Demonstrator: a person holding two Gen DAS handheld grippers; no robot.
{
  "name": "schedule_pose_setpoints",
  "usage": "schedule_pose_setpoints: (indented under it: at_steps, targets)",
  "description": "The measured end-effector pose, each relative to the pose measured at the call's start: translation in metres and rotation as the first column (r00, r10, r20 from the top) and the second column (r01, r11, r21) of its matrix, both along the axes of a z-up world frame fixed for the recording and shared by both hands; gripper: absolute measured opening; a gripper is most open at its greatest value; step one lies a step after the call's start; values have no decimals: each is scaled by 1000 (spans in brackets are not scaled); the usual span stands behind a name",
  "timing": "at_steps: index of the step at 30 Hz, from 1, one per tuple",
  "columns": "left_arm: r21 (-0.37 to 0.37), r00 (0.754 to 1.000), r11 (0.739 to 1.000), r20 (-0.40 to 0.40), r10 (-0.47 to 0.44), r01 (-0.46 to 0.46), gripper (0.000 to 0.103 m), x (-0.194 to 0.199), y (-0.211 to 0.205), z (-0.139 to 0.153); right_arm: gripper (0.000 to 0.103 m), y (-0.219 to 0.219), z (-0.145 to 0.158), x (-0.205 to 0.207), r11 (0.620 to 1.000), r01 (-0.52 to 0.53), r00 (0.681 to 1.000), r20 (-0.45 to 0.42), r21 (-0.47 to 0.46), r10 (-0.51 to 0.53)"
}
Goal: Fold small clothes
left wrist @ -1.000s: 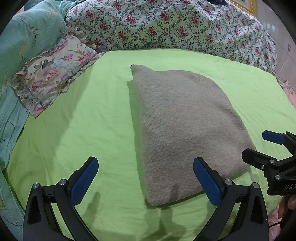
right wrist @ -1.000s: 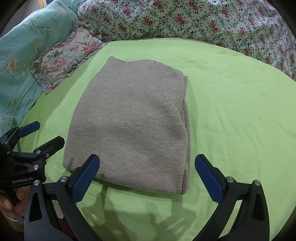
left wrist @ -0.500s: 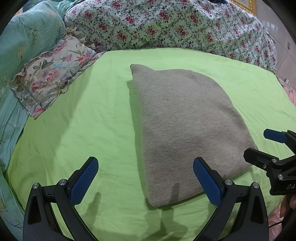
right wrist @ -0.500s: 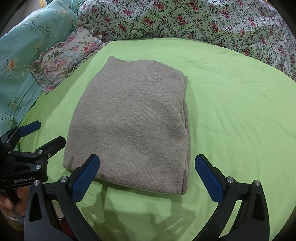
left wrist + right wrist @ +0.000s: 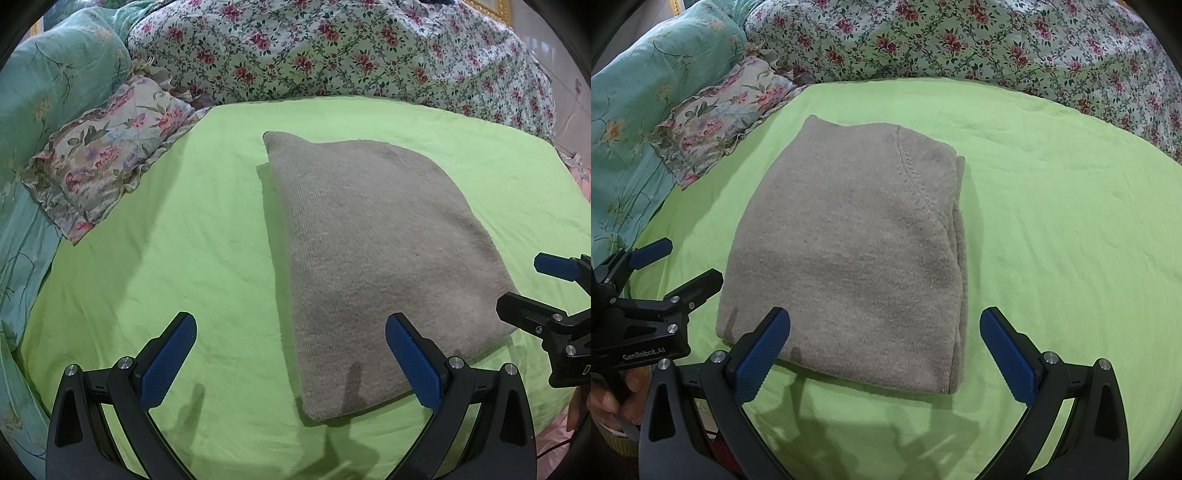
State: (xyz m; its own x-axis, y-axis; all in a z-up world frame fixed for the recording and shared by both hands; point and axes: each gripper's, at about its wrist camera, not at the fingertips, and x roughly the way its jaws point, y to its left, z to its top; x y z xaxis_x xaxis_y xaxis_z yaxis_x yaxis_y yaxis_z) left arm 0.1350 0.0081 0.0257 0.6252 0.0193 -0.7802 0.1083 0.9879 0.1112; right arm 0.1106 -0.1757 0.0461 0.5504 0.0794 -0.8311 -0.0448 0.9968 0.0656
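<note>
A grey-beige knitted garment (image 5: 373, 258) lies folded into a flat rectangle on the green sheet (image 5: 184, 236); it also shows in the right wrist view (image 5: 849, 251). My left gripper (image 5: 291, 358) is open and empty, held above the garment's near left corner. My right gripper (image 5: 886, 354) is open and empty, above the garment's near edge. Each gripper shows at the side of the other's view, the right one (image 5: 532, 291) and the left one (image 5: 676, 266), both open.
A floral frilled pillow (image 5: 107, 158) lies at the left of the sheet, with a teal quilt (image 5: 48, 85) beyond it. A flowered duvet (image 5: 332, 48) is heaped along the far side. The bed's edge is at the near right.
Almost nothing has moved. Both grippers stay open and hover in place near the garment's near edge, with only a slight drift.
</note>
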Motion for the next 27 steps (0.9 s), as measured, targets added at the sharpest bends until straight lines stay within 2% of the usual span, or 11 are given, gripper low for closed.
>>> schedule_pose_setpoints:
  at_steps: [18, 27]
  targets:
    - [23, 1000, 1000, 3, -3, 3, 102, 12, -6, 1, 102, -7, 10, 16, 1000, -2, 1000, 16, -22, 3]
    - [42, 999, 999, 35, -6, 5, 102, 18, -12, 8, 102, -7, 12, 26, 1000, -9, 1000, 20, -19, 9]
